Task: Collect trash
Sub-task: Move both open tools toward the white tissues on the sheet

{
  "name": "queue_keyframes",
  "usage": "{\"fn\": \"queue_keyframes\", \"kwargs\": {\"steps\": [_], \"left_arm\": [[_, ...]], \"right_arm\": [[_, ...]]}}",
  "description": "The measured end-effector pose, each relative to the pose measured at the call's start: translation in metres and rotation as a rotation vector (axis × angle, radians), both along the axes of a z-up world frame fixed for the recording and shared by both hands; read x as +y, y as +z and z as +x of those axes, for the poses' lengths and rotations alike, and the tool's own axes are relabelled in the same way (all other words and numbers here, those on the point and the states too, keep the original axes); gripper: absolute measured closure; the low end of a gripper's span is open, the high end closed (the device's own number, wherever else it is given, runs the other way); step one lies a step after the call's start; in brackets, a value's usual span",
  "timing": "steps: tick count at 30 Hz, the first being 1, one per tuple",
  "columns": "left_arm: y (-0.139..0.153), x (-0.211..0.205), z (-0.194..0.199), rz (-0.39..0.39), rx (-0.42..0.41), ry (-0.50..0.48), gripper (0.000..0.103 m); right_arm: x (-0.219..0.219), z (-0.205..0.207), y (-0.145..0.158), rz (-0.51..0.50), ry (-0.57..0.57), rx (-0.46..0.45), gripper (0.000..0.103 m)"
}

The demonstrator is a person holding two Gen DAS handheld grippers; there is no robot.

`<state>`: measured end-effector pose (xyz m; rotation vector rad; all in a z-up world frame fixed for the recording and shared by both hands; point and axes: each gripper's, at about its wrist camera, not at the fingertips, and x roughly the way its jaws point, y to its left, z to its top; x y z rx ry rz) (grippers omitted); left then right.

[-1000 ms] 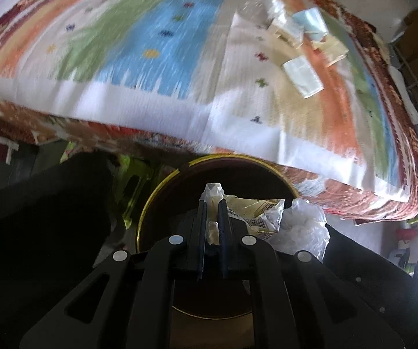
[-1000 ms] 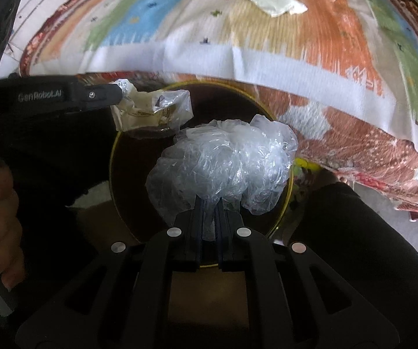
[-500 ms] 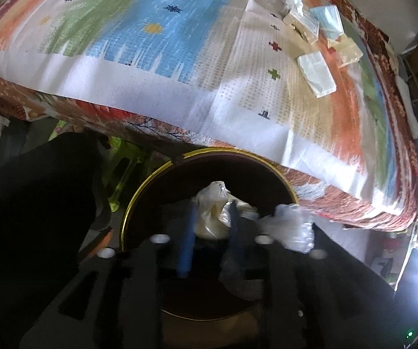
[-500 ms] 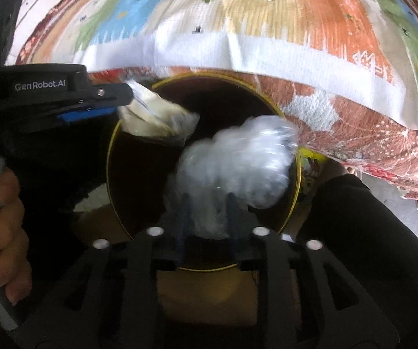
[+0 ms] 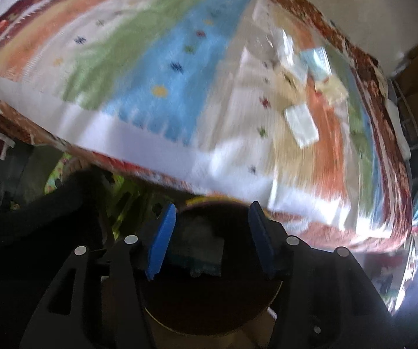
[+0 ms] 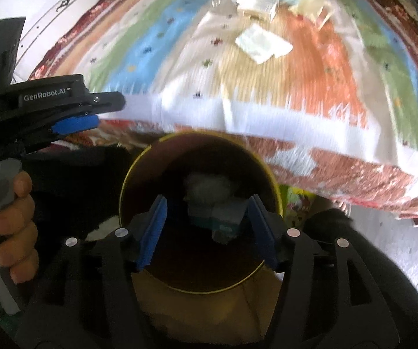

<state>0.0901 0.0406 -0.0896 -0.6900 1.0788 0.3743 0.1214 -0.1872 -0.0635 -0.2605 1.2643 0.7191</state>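
We take the round bin (image 6: pixel 200 212), a dark container with a yellow rim, as our reference point; it stands on the floor just in front of the striped bed cover (image 6: pixel 267 87). We hold the right gripper (image 6: pixel 206 226) directly above the bin mouth, its blue-padded jaws spread and opening, with nothing pinched between the pads. Seen through that gap, a crumpled clear plastic wad (image 6: pixel 209 186) and a pale wrapper (image 6: pixel 217 218) lie inside the bin, below the fingers and apart from them. We hold the left gripper (image 5: pixel 212 238) above the same bin (image 5: pixel 209 305), its jaws likewise spread and opening with nothing gripped; a blurred wrapper (image 5: pixel 200 247) shows in the bin beneath it. In the right wrist view the left gripper (image 6: pixel 92 113) sits to the left of the bin rim and above it, carried by our left hand (image 6: pixel 11 212), whose fingers wrap the handle. The remaining trash pieces (image 6: pixel 261 43) lie on the bed cover, well beyond the bin on the far side; both views show them blurred, so we cannot tell each one's material.
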Motion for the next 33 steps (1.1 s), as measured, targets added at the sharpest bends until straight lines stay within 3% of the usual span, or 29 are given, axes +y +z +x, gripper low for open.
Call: {"fn": "queue_keyframes", "kwargs": {"steps": [9,18,26,33], "left_arm": [[0.026,0.014,0.017,0.005,-0.049,-0.012,0.035],[0.05,0.011,0.044,0.113,-0.089,-0.099,0.019],[0.067,0.015,0.08,0.159,-0.145,-0.171,0.006],[0.065,0.027,0.116,0.18,-0.161,-0.202,0.006]], "right_arm": [[0.0,0.012,0.033,0.04,0.008,-0.106,0.037],[-0.003,0.036,0.06,0.075,-0.011,-0.178,0.024],[0.007,0.056,0.076,0.087,0.008,-0.234,0.013],[0.018,0.081,0.076,0.09,0.008,-0.24,0.009]]}}
